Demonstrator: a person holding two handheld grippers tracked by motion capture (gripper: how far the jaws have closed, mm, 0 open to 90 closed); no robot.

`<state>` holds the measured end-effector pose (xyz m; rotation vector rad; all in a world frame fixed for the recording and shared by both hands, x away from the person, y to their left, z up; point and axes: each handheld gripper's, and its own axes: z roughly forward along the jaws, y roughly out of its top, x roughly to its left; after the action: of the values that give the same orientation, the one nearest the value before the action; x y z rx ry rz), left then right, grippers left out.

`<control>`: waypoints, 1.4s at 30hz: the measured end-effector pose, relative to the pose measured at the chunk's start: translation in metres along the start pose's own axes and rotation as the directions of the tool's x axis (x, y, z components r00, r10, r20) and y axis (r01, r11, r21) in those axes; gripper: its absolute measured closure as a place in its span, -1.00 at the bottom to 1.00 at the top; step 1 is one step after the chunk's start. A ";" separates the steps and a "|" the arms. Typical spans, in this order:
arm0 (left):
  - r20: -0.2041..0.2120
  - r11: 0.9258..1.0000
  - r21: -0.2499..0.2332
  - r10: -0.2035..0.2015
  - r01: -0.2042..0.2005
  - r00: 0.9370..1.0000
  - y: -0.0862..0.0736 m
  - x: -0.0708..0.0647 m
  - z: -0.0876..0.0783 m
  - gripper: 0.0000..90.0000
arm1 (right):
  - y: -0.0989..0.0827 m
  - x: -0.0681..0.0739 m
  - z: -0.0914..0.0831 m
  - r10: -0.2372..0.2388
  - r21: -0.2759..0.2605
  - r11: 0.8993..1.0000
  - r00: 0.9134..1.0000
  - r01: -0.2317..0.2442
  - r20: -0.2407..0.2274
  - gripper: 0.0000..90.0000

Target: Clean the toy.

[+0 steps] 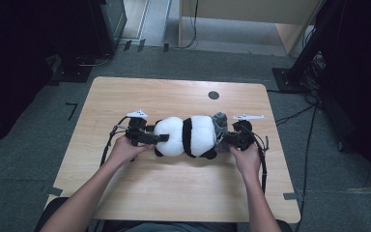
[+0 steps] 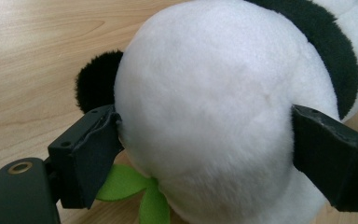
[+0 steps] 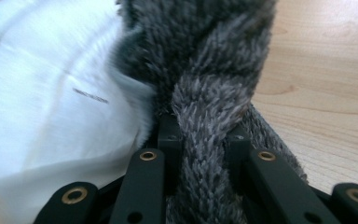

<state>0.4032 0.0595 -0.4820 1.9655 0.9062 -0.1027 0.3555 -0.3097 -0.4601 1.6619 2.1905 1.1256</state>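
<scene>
1. A plush panda (image 1: 188, 136) lies on its side at the middle of the wooden surface (image 1: 174, 188); a grey furry piece (image 1: 220, 122) sits at its right end, touching the white body.
2. A small dark round mark (image 1: 213, 95) shows on the surface in the upper middle of the high view, well apart from the toy; cables (image 1: 294, 116) run over the grey floor at the right of the frame; dark stands sit on the floor at the upper left and upper right.
3. In the left gripper view a black ear (image 2: 95, 86) shows at the left of the white plush, and green felt leaves (image 2: 135, 191) poke out beneath it at the bottom; the panda's round white bulk blocks most of what lies beyond.
4. The left hand-held gripper (image 1: 150, 137) points level toward the right of the frame at the panda's left end; its jaws stand wide on either side of the white plush, the pads right at the fur but not pressing in, so it is released.
5. The right hand-held gripper (image 1: 226, 139) points level toward the left of the frame; it is clenched on the grey furry piece, a fold of fur pinched between its jaws.
6. Both forearms rise from the bottom of the high view, each hand wrapped around its tool.
</scene>
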 end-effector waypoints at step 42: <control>-0.019 0.999 -0.022 0.048 -0.049 0.999 0.001 -0.011 -0.006 -0.25 | 0.031 0.111 -0.061 -0.301 -0.187 0.945 0.936 0.268 -0.184 0.66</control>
<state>0.3941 0.0580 -0.4729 1.9692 0.8676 -0.0466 0.3050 -0.2368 -0.3646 1.1592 2.2991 1.4000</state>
